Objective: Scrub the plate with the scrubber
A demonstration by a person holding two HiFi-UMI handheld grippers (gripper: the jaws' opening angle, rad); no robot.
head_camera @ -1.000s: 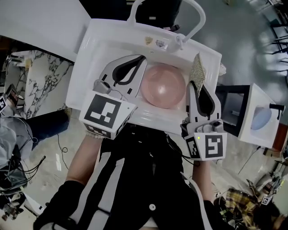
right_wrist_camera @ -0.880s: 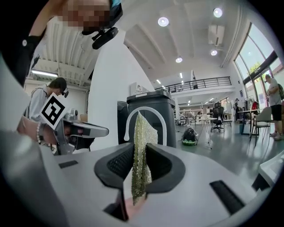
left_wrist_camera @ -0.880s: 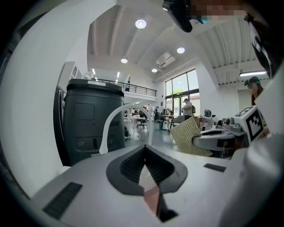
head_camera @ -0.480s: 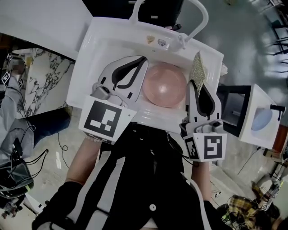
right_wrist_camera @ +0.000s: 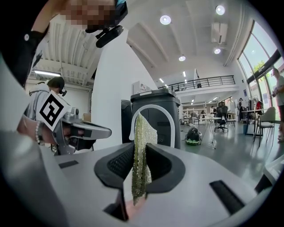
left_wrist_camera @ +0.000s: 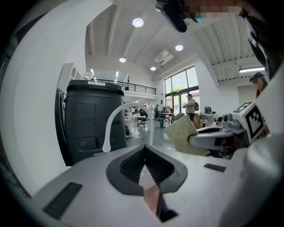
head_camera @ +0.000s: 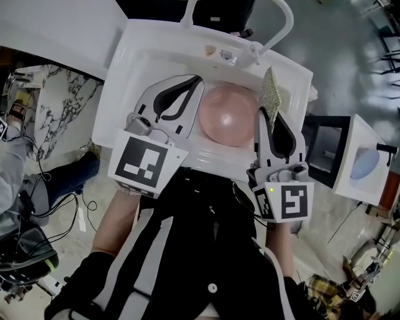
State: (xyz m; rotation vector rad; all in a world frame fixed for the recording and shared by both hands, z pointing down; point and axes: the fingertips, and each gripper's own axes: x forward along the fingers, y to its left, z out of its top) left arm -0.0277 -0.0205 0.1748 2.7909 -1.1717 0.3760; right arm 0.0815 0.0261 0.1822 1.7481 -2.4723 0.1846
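Note:
A round pink plate (head_camera: 230, 115) lies in the white sink (head_camera: 119, 94). My left gripper (head_camera: 199, 80) rests over the basin along the plate's left rim, jaws shut (left_wrist_camera: 144, 148) with nothing seen between the tips; a patch of pink plate (left_wrist_camera: 153, 199) shows through the gap nearer the camera. My right gripper (head_camera: 269, 112) is at the plate's right rim, shut on the yellow-green mesh scrubber (head_camera: 270, 92), which sticks up past the tips. In the right gripper view the scrubber (right_wrist_camera: 143, 133) stands edge-on between the pads. It also shows in the left gripper view (left_wrist_camera: 182, 135).
A white arched faucet (head_camera: 281, 19) stands at the sink's far rim, with a dark bin (left_wrist_camera: 91, 119) behind it. A marble-patterned surface (head_camera: 56, 112) lies left of the sink. A white box holding a pale blue object (head_camera: 365, 164) stands at the right. Cables trail on the floor.
Both grippers stay almost where they were; the right one with the scrubber has crept slightly toward the sink's far side. The plate has not moved.

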